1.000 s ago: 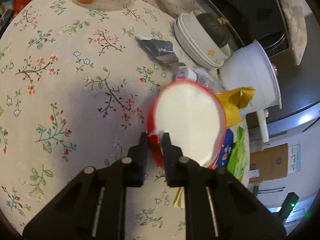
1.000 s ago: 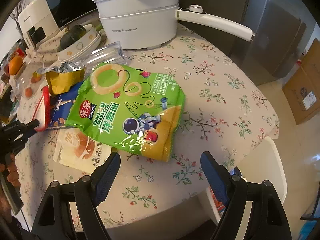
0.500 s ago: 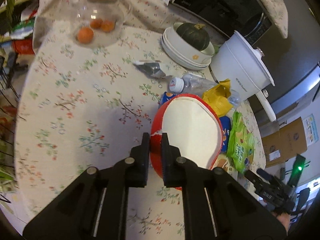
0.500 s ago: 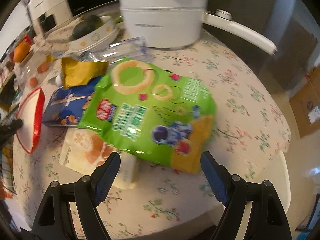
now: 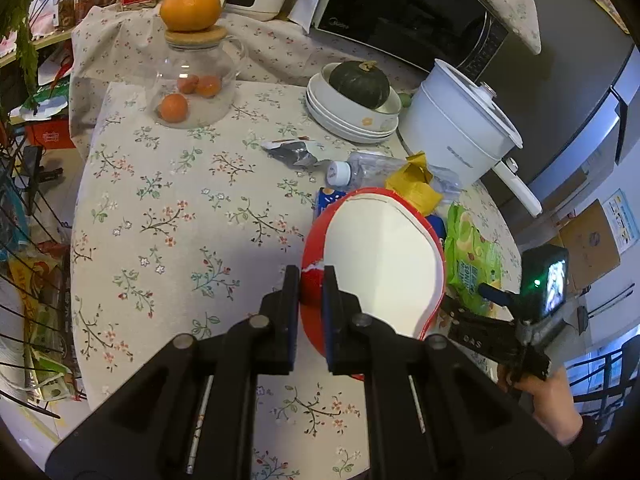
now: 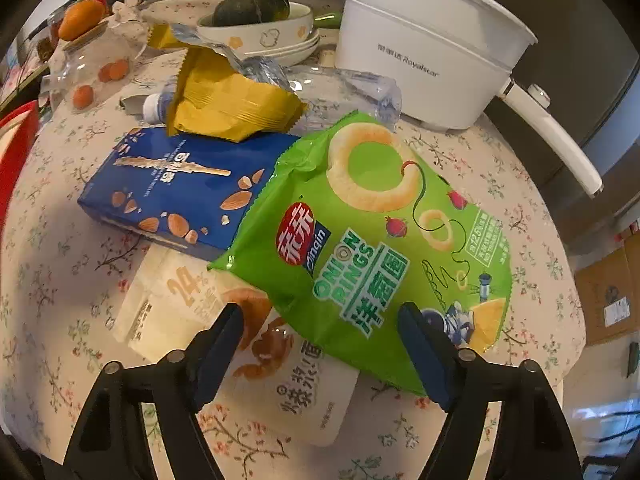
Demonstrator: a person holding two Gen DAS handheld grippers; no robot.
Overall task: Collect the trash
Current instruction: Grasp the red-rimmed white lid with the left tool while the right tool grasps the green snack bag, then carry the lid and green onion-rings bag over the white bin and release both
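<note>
Seen from the left wrist, the left gripper is clamped on the rim of a red paper bowl with a white inside, holding it tilted above the floral tablecloth, just in front of the white electric pot; nothing shows inside the bowl. Beyond it, between the bowl and the pot, lie a silver wrapper, a crushed plastic bottle, a yellow wrapper and part of a green snack bag, while the right gripper's body and a hand show at lower right. From the right wrist, the right gripper hangs over the litter in front of the same electric pot, its fingers apart and closing, straddling the lower edge of the green onion-rings bag without yet pressing on it. That bag overlaps a blue almond-stick box and a pale cream snack packet; the yellow wrapper and bottle sit nearer the pot, and the red bowl's edge shows at far left. By the look of it, the collecting has barely begun: the container appears ready, but every visible piece of trash remains on the table, the green bag likely first.
</note>
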